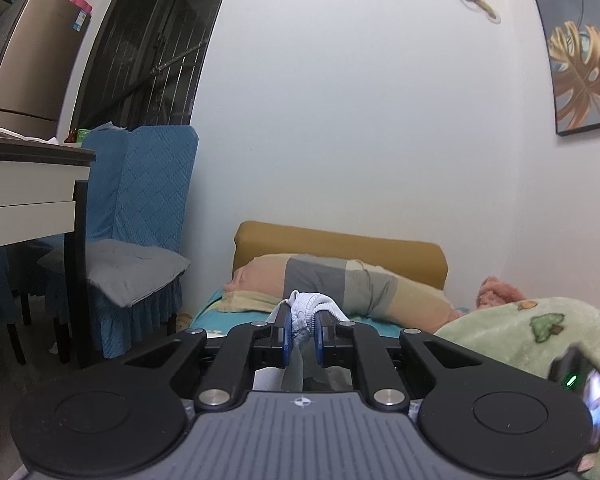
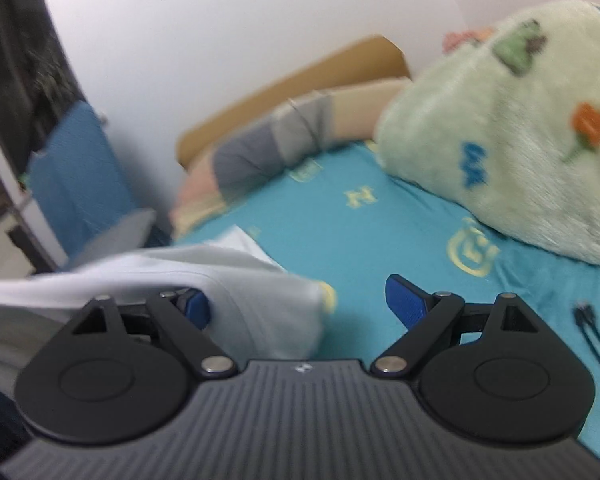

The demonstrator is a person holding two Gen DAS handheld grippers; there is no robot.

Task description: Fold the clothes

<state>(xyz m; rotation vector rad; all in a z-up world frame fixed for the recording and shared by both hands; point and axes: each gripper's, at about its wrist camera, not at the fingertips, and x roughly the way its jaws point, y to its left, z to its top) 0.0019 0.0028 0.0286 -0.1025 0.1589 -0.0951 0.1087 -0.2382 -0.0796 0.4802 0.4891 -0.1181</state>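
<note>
Two grippers are working: the left gripper (image 1: 303, 326) is pinching the bunched white garment (image 1: 305, 312) at centre frame, while the right gripper (image 2: 300, 304), jaws apart, is hanging beside cloth draping lower left.

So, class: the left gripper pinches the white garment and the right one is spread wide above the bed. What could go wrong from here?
1. The left gripper pinches only a bunched bit of the white garment; it might slip out if pulled.
2. The right gripper has open jaws with cloth draped over one side only; closing now may miss the edge.
3. The black cable on the teal sheet could snag the garment when it is laid flat.
</note>
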